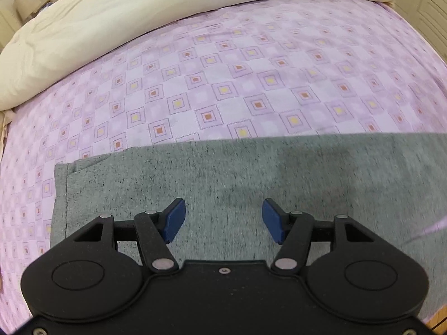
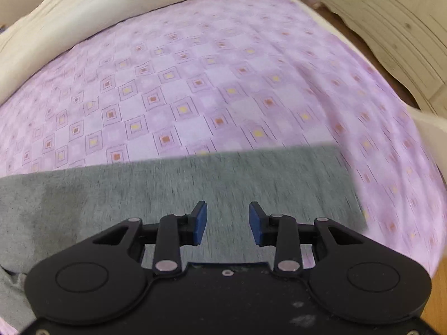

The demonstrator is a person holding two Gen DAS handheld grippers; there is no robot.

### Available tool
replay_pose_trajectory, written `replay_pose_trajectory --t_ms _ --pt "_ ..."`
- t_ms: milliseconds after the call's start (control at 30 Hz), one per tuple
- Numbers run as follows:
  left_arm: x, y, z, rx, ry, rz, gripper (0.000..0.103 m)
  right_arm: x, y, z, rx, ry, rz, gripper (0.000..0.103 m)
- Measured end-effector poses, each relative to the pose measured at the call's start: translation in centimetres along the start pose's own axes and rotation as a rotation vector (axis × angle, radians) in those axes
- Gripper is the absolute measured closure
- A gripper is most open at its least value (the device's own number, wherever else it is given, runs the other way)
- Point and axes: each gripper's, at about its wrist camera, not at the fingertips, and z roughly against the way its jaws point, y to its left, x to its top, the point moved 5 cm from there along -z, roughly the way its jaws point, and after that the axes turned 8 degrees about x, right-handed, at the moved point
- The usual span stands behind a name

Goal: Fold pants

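Grey knit pants [image 1: 251, 173] lie flat across the near part of a bed with a pink patterned sheet [image 1: 223, 69]. In the left wrist view a seamed end of the pants shows at the left. My left gripper [image 1: 223, 220] hovers over the grey cloth with its blue pads wide apart and nothing between them. In the right wrist view the pants [image 2: 195, 184] end in a straight edge at the right. My right gripper [image 2: 227, 222] hangs above that cloth, jaws apart, holding nothing.
A cream duvet [image 1: 111, 14] is bunched along the far side of the bed. Cream panelled furniture [image 2: 391, 28] stands beyond the bed's right edge. Wooden floor [image 2: 438, 293] shows at the lower right corner.
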Motion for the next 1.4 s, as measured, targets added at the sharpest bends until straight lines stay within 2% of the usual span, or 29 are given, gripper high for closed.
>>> replay_pose_trajectory --t_ms 100,200,267,433,600,700,733,767,800,967,1067,1233,1400 --pt "0.3 0.0 -0.3 0.037 0.016 0.025 0.039 2.2 1.1 -2.5 0.063 0.033 0.242 0.07" --pt "0.4 -0.3 -1.1 0.054 0.052 0.057 0.039 3.0 1.9 -5.6 0.002 0.105 0.552 0.07" --pt "0.3 -0.7 -1.6 0.073 0.081 0.081 0.039 2.7 1.9 -6.8 0.038 0.141 0.677 0.068" --pt "0.1 -1.0 -2.0 0.105 0.12 0.114 0.039 3.0 2.1 -9.6 0.12 0.249 0.899 0.067" --pt "0.3 -1.0 -2.4 0.107 0.149 0.127 0.039 4.0 2.0 -12.0 0.23 0.338 0.973 0.061" --pt "1.0 -0.6 -3.1 0.084 0.17 0.16 0.039 4.9 1.4 -12.2 0.28 0.417 0.933 0.059" --pt "1.3 -0.4 -3.3 0.078 0.179 0.174 0.039 5.0 1.2 -12.3 0.296 0.437 0.913 0.071" --pt "1.6 -0.2 -3.6 0.07 0.187 0.184 0.039 5.1 1.1 -12.2 0.312 0.437 0.904 0.097" --pt "1.9 -0.1 -3.8 0.063 0.192 0.191 0.039 5.0 1.1 -11.6 0.334 0.436 0.894 0.098" --pt "3.8 0.3 -5.2 0.03 0.199 0.195 0.039 2.4 0.7 -6.8 0.346 0.284 0.91 0.098" --pt "5.1 0.6 -6.2 -0.004 0.21 0.193 0.039 -0.4 0.8 -3.3 0.345 0.229 0.901 0.098" --pt "6.7 1.2 -9.1 -0.057 0.296 0.215 0.039 -4.4 0.9 -1.6 0.319 0.189 0.873 0.098" --pt "6.8 1.8 -11.9 -0.08 0.398 0.238 0.039 -5.4 1.3 -1.2 0.285 0.168 0.853 0.098"
